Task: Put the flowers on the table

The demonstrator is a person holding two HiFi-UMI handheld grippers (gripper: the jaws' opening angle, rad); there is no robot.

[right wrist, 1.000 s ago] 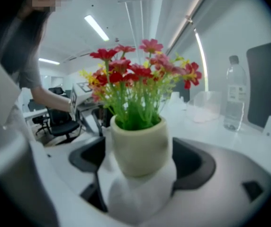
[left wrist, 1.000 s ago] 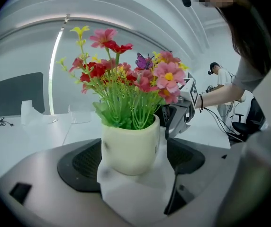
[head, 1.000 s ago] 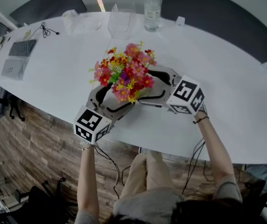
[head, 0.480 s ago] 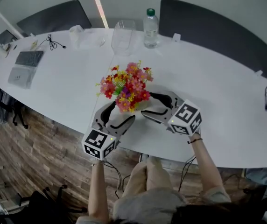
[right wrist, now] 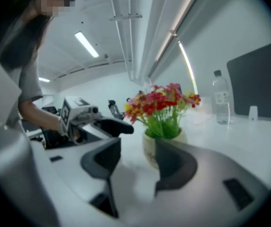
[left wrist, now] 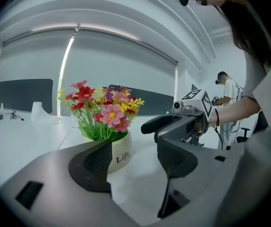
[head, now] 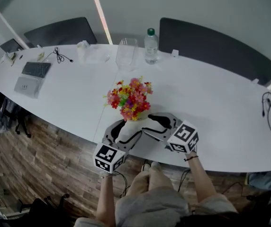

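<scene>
The bunch of red, pink and yellow flowers [head: 129, 97] stands upright in a cream pot [left wrist: 120, 151] on the white table [head: 211, 103]. My left gripper [head: 122, 132] sits just near-left of the pot, and my right gripper [head: 157, 122] just near-right of it. Both point at the pot but stand clear of it. In the left gripper view the left gripper [left wrist: 135, 161] has its jaws closing on empty air, with the pot beyond them. In the right gripper view the right gripper [right wrist: 138, 162] is closing likewise, the flowers [right wrist: 164, 103] ahead of it.
A water bottle [head: 150, 45] and a clear glass container [head: 126, 54] stand at the far edge. A laptop [head: 33, 75] and cables [head: 59, 56] lie far left, more cable [head: 270, 112] at the right. Dark chairs [head: 211, 44] line the far side. The near table edge runs just behind the grippers.
Both grippers have drawn back from the pot toward the person and their jaws have narrowed. The flowers stay standing on the table. The head view has pulled back.
</scene>
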